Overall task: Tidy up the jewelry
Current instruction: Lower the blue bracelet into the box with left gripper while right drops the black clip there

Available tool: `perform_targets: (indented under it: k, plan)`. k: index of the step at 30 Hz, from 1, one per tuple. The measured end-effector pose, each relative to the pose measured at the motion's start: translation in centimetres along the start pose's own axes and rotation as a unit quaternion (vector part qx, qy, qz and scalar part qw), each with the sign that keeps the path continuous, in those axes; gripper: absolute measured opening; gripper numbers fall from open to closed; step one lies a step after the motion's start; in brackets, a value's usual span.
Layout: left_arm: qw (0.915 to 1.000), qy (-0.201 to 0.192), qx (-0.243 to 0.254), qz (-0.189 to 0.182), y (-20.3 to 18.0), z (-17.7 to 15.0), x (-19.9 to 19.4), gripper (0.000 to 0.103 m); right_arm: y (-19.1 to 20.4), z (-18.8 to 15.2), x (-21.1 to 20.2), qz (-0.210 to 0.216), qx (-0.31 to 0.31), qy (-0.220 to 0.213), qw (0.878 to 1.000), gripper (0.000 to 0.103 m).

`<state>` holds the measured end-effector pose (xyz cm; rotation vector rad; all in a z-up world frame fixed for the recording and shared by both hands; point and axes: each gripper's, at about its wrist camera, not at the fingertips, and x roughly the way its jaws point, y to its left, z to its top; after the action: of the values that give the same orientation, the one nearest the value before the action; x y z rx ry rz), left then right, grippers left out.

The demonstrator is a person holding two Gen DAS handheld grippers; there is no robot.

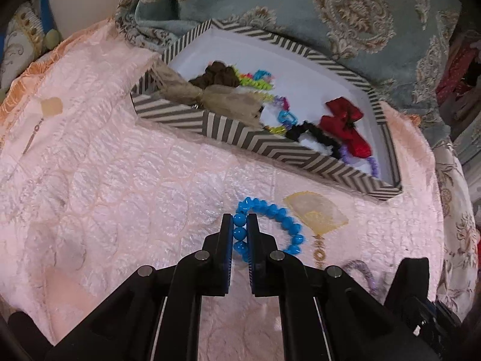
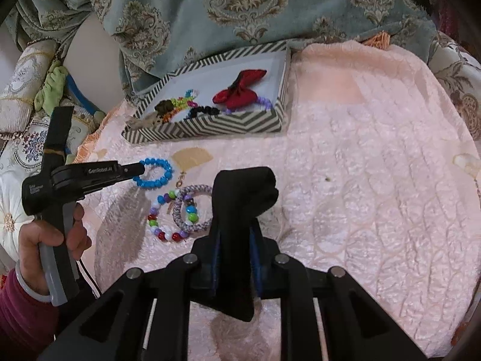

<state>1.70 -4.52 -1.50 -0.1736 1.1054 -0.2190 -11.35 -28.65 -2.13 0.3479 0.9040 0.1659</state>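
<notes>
My left gripper (image 1: 240, 225) is shut on a blue bead bracelet (image 1: 288, 225) just above the pink quilt; it also shows in the right wrist view (image 2: 139, 172) holding that bracelet (image 2: 159, 173). My right gripper (image 2: 237, 231) is shut on a black cloth item (image 2: 243, 192) that hides its fingertips. A chevron-striped box (image 1: 240, 138) holds a red bow (image 1: 342, 123), scrunchies and plastic chains; it stands at the back in the right wrist view (image 2: 210, 126). A multicoloured bead bracelet (image 2: 165, 231) and a purple woven ring (image 2: 192, 225) lie on the quilt.
The pink quilt (image 2: 360, 180) covers the surface. A teal patterned curtain (image 2: 240, 9) hangs behind the box. Cushions (image 2: 24, 69) lie at the left. A fan-shaped patch (image 1: 315, 213) marks the quilt by the blue bracelet.
</notes>
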Motion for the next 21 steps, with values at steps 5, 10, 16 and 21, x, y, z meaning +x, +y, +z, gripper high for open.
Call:
perform_targets:
  k: [5,10,16,21]
  plan:
    - [0.9996,-0.023,0.008,-0.014,-0.2,0.5,-2.9,0.0,0.5,0.5,-0.8,0.01,0.002,-0.01,1.0,0.017]
    - [0.9991,-0.039,0.015,-0.013,-0.1,1.3,-4.9,0.0,1.3,1.3,-1.1,0.022,-0.003,-0.015,1.0,0.017]
    - [0.9978,-0.056,0.035,0.003,-0.5,2.5,-6.2,0.0,2.6,3.3,-0.5,0.025,-0.022,-0.018,0.999,0.017]
    - [0.9959,-0.071,0.053,0.017,-1.1,4.5,-6.9,0.0,3.1,5.4,0.7,0.025,-0.034,-0.016,0.999,0.017]
